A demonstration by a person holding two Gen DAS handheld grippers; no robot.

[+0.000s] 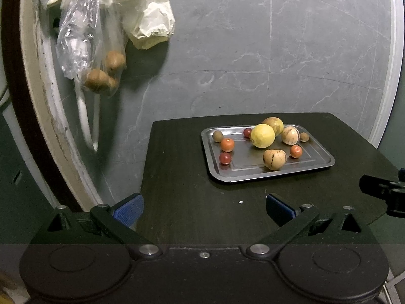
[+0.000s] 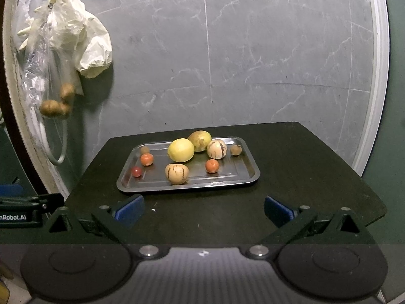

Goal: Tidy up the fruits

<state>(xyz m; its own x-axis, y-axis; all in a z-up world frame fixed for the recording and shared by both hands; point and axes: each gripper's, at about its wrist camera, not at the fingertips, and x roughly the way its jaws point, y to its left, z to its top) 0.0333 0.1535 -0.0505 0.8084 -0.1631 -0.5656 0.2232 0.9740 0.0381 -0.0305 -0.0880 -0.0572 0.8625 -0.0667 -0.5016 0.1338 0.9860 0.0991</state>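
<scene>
Resting: round fruits [image 2: 180,153] (some striped) | perhaps steel tray [image 2: 250,177] | jaws apart

A dark, wood-grained table [image 2: 291,202] with rounded corners carries a rectangular metal tray [image 2: 243,177] of fruit toward its far edge, while a tiny white crumb [image 2: 153,210] lies nearer the front edge.
</scene>
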